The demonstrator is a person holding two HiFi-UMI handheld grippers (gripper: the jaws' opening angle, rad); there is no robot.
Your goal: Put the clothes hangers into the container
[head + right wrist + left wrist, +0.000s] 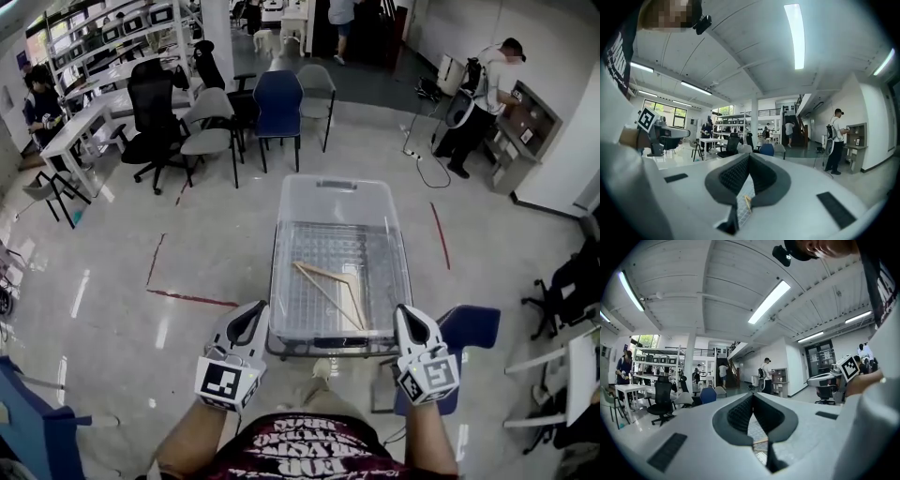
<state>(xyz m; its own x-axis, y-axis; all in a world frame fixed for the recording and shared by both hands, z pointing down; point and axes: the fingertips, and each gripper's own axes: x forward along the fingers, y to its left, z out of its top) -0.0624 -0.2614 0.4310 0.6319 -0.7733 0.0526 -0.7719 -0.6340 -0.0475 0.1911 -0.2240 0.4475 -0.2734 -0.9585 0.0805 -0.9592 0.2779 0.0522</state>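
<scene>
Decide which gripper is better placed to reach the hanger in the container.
Right, probably: the hanger lies toward the container's right side, nearer the right gripper than the left gripper. Both are shut and empty.

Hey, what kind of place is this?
Probably an open-plan office or lab workspace: black swivel office chairs near a white desk, white shelving racks stacked with equipment, and fluorescent strip lights overhead.

Open-plan office or lab workspace: office chairs [152,108] and storage shelving [112,33] stand far ahead of the left gripper [255,314], strip lights [768,301] overhead.
</scene>
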